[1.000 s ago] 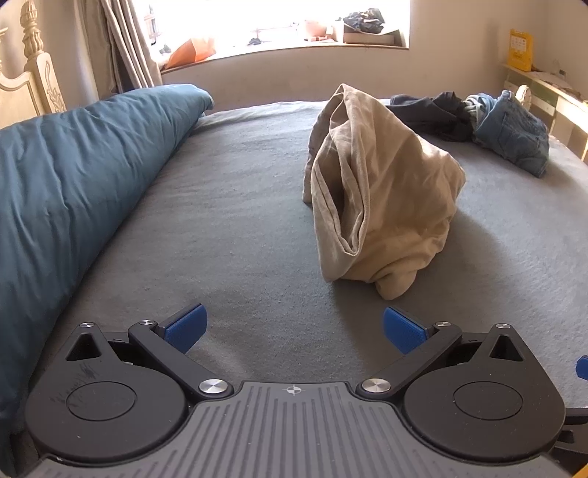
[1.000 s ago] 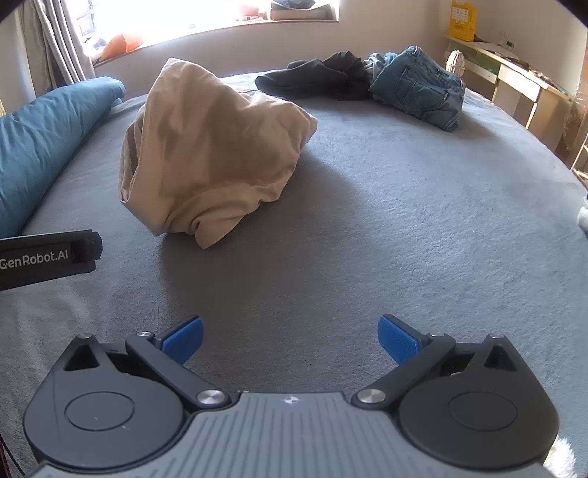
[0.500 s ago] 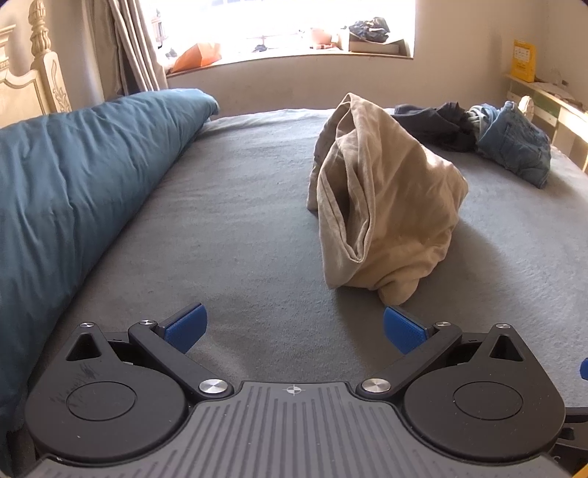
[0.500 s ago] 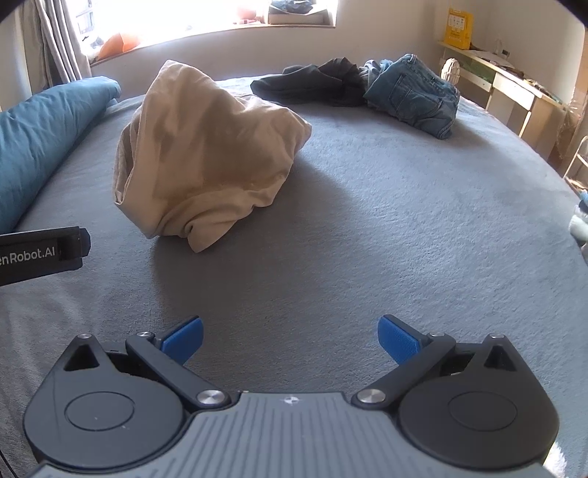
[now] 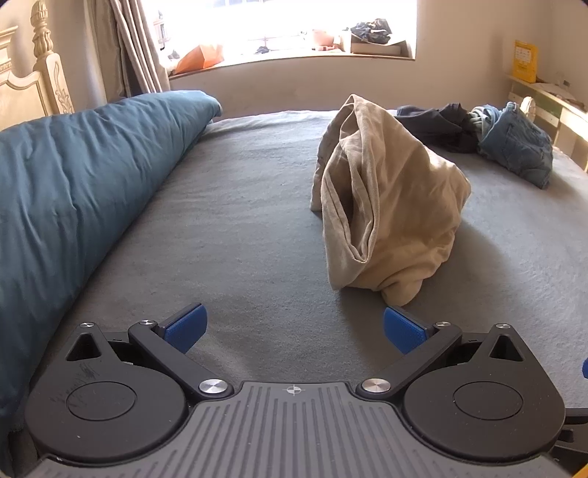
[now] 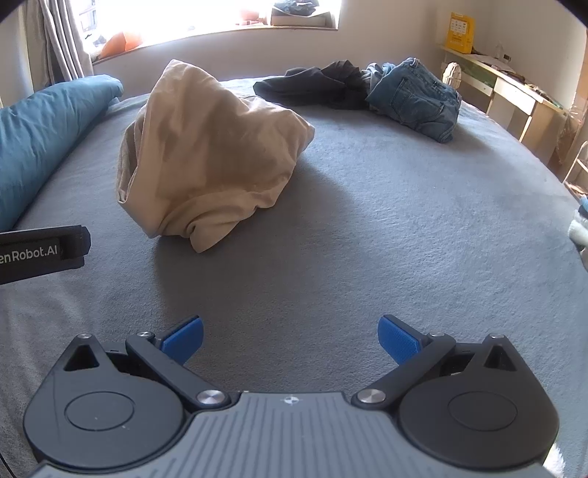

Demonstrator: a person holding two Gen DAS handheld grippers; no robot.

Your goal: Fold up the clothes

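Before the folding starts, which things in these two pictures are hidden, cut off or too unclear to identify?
- Beige crumpled garment: bunched in both views, so its type is hidden by its own folds.
- Dark navy garment: partly covered by the blue denim jeans in the right wrist view.
- Items on the window sill: small and washed out by glare in the left wrist view.
- White object: cut off by the right edge of the right wrist view.

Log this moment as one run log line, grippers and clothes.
left gripper: open, empty | right gripper: open, empty | beige garment: crumpled heap on grey bed, untouched | jeans, dark garment: unfolded beyond
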